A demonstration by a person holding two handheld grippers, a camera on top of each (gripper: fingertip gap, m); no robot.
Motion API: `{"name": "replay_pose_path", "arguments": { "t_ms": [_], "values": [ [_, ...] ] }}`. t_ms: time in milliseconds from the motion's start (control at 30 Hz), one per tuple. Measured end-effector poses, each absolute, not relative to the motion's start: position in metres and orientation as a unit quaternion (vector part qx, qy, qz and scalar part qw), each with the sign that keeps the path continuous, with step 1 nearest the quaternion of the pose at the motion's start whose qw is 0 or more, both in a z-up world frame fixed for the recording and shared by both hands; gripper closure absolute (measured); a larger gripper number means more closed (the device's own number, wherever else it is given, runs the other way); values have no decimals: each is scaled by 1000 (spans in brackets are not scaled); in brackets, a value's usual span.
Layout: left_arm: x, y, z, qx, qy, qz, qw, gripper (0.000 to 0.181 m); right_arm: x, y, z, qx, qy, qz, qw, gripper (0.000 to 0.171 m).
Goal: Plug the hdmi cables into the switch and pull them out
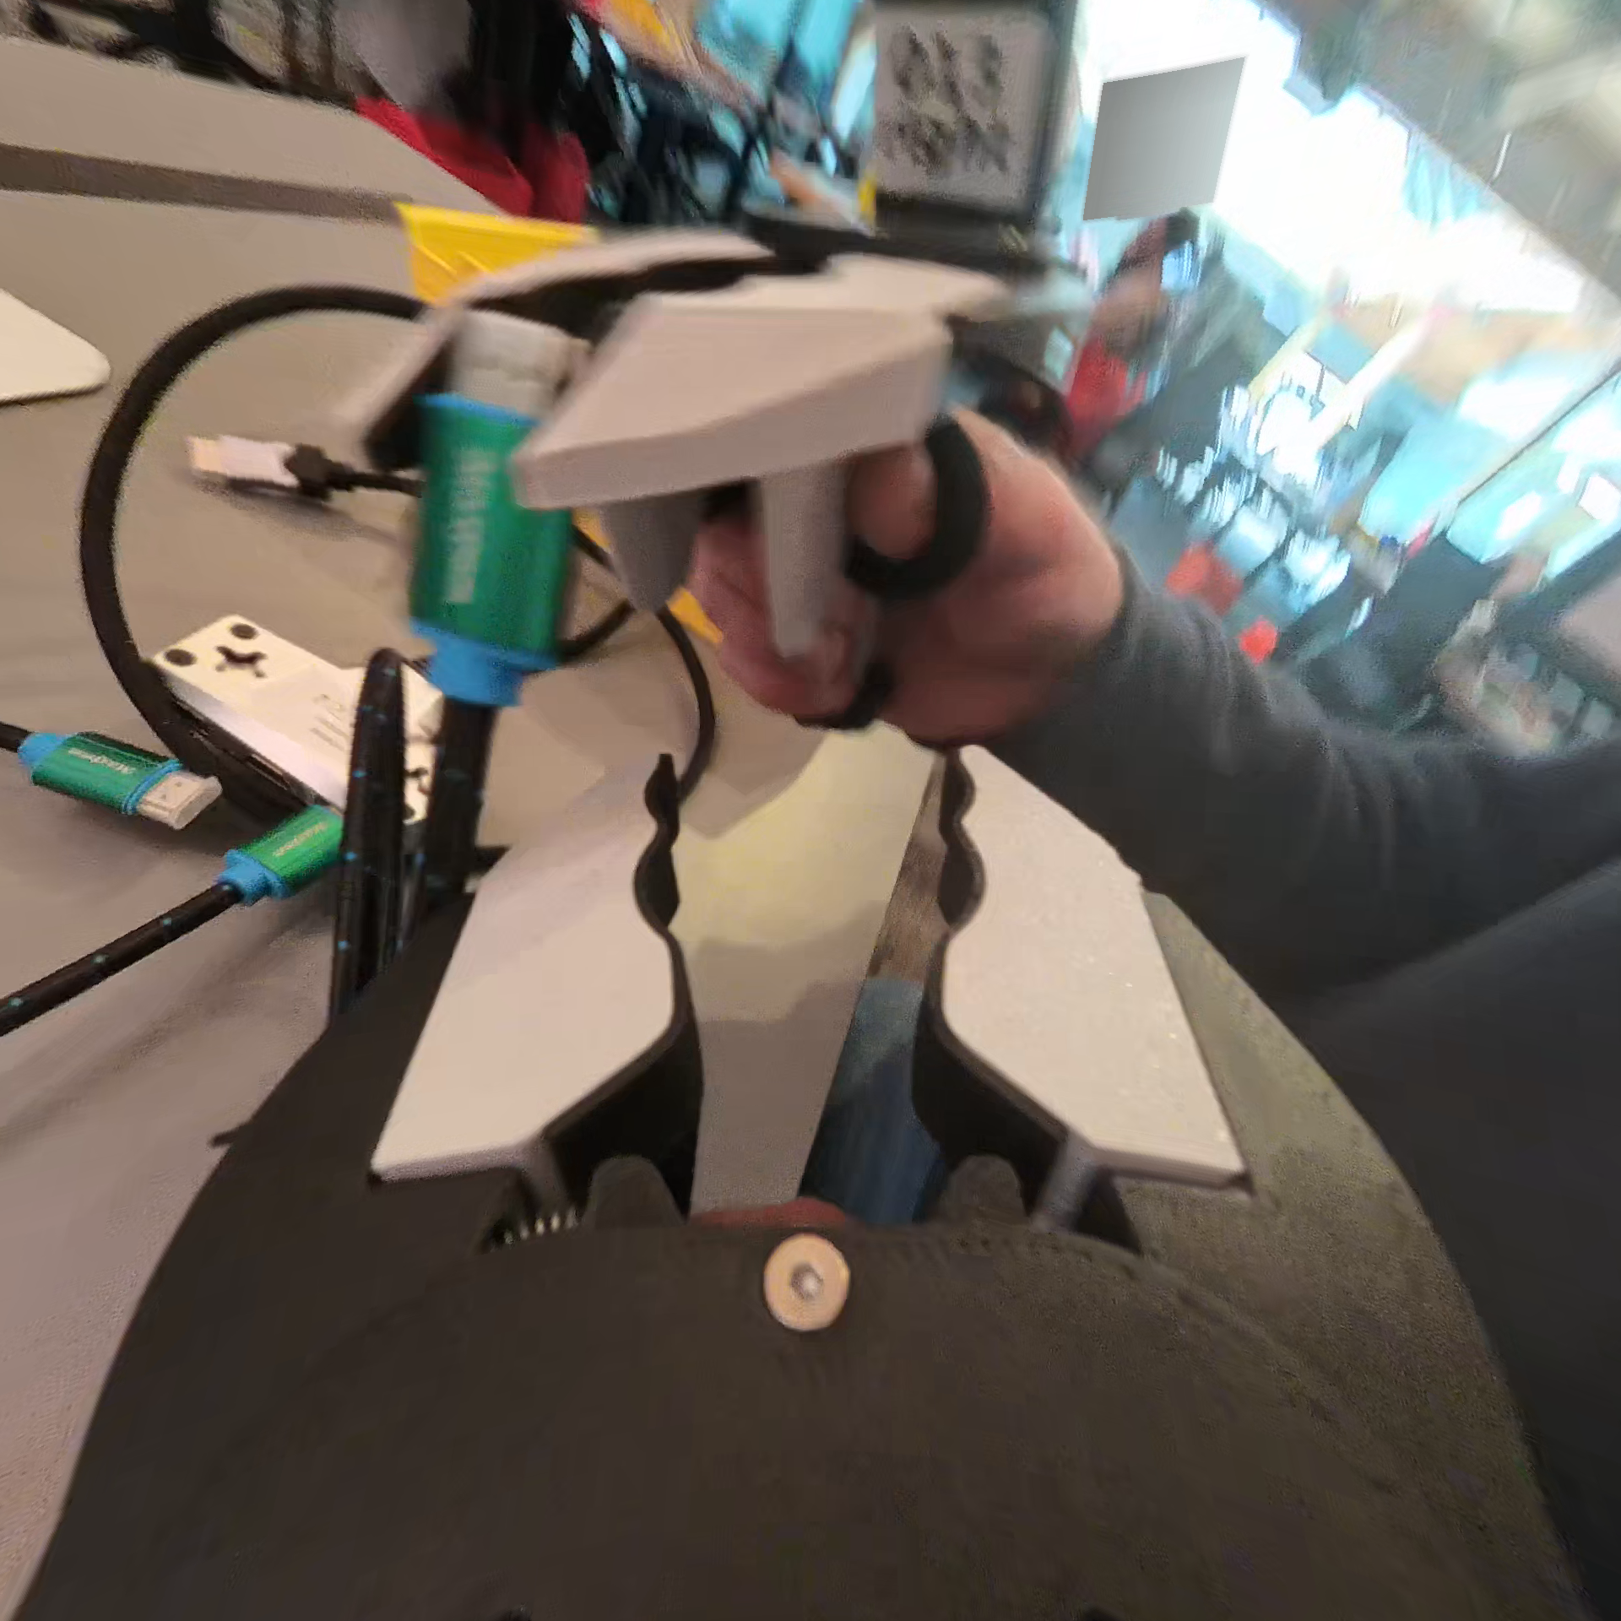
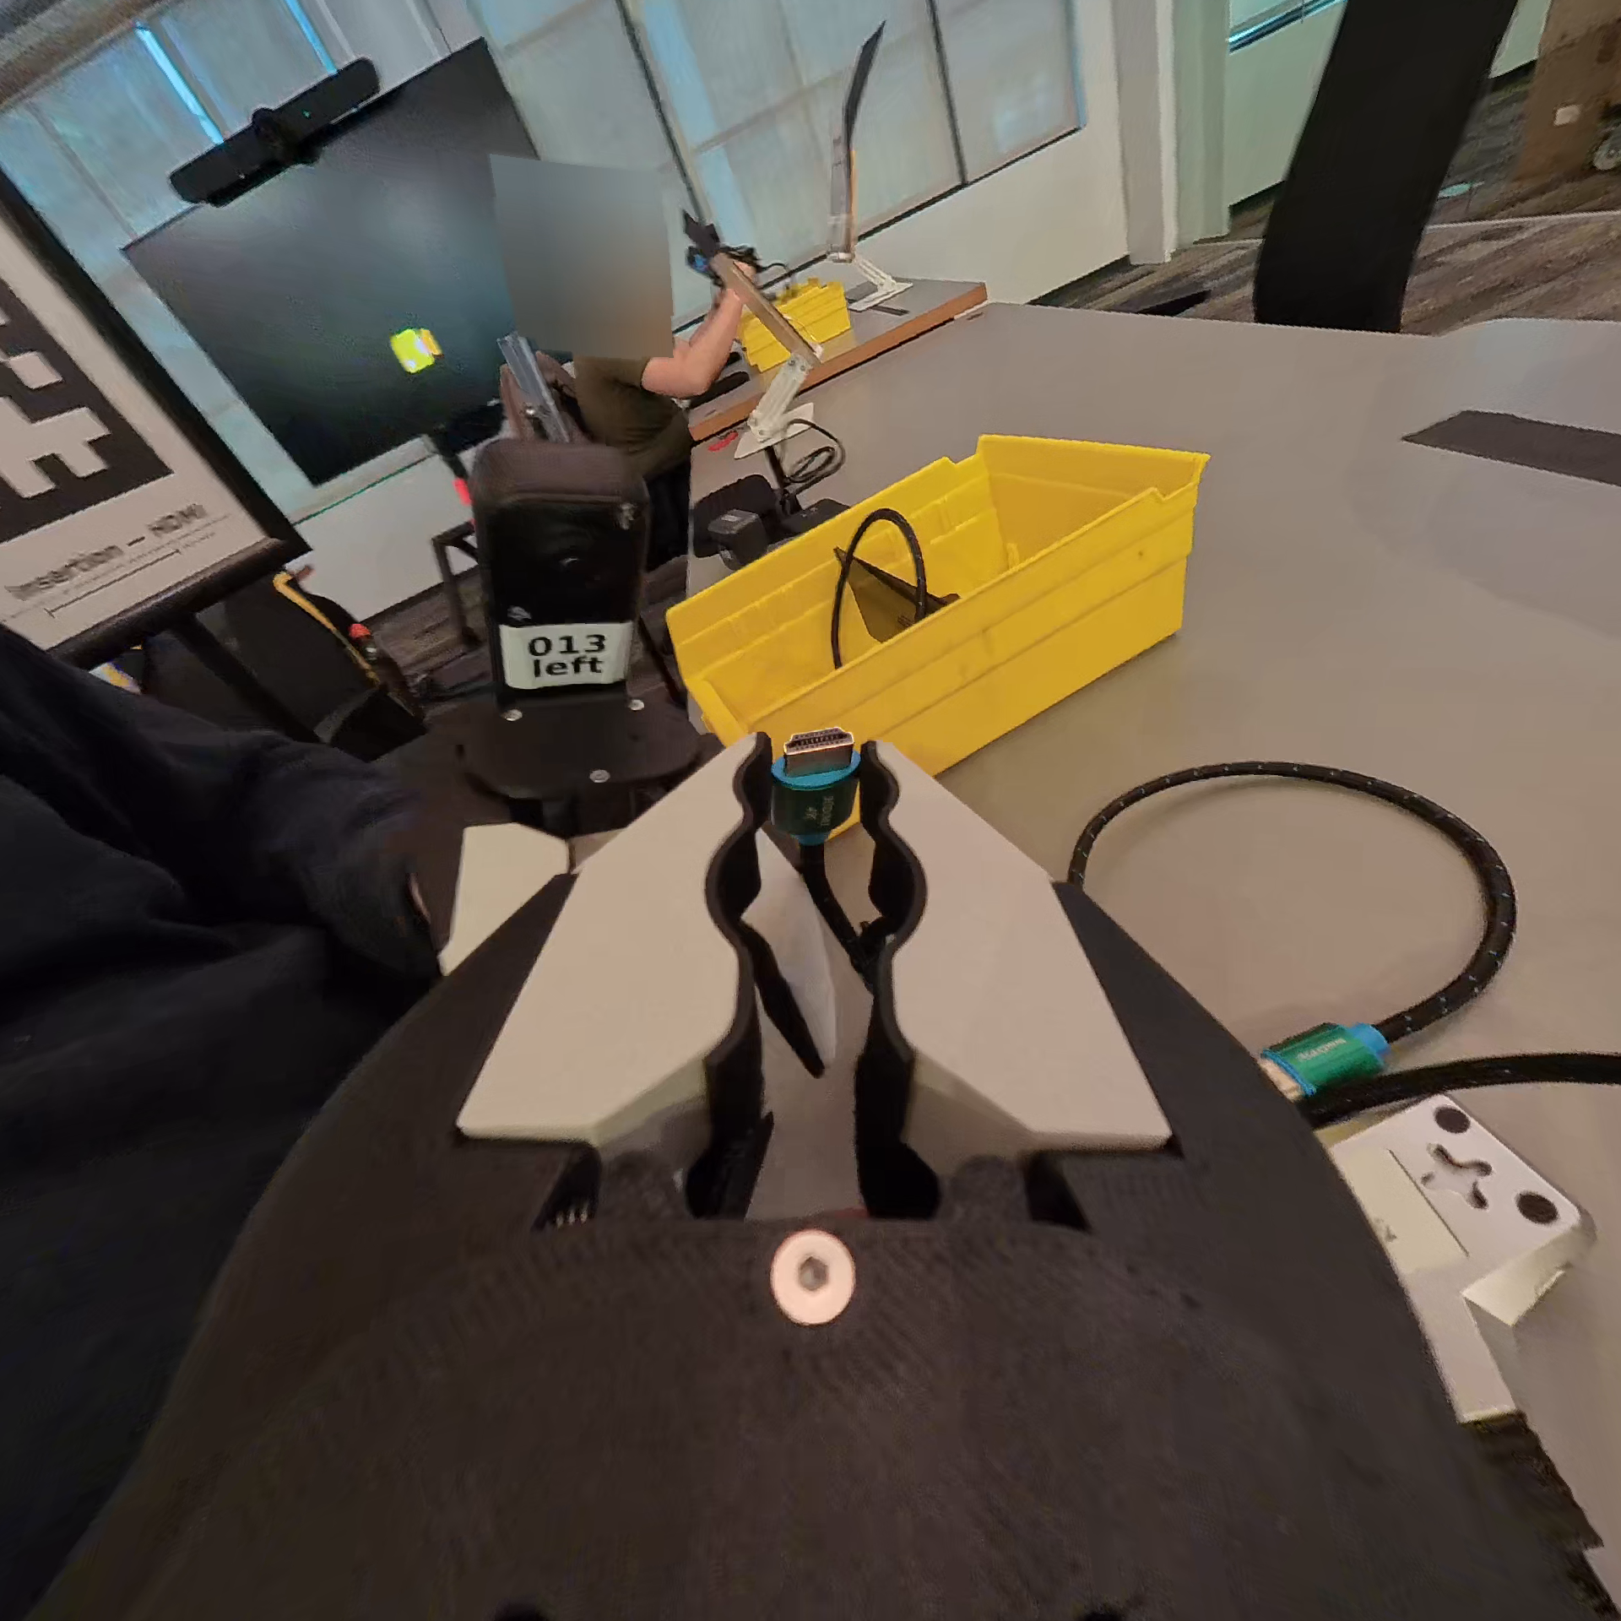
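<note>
A grey worktop (image 2: 1316, 614) is seen carrying a yellow bin (image 2: 965, 649), a white switch (image 1: 289, 702) lying underside up, and black braided cables. Above it, a green HDMI plug (image 2: 811, 794) is pinched at the tips of the right gripper (image 2: 811, 763), metal end pointing away. The left gripper (image 1: 803, 789) is held spread and empty, while two more green plugs (image 1: 118, 767) are left loose beside the switch.
</note>
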State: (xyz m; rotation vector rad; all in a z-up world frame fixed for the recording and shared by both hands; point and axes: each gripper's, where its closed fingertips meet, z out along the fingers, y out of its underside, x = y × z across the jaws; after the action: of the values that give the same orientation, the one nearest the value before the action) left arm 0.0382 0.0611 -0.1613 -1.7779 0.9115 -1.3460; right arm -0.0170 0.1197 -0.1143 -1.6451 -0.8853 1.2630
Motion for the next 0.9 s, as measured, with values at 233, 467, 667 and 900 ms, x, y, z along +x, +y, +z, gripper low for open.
{"name": "replay_pose_path", "arguments": {
  "t_ms": [233,467,667,900],
  "values": [
    [24,92,-128,-645,237,-568,454,121,-5,129,-110,-672,-310,503,447,154],
    [6,112,-109,-626,197,-546,521,115,-4,129,-107,-659,-280,544,437,155],
    [0,122,-96,-594,192,-581,522,129,-7,121,-100,-634,-278,586,422,164],
    [6,116,-95,-576,230,-610,493,169,-14,116,-106,-635,-300,583,409,171]
  ]
}}
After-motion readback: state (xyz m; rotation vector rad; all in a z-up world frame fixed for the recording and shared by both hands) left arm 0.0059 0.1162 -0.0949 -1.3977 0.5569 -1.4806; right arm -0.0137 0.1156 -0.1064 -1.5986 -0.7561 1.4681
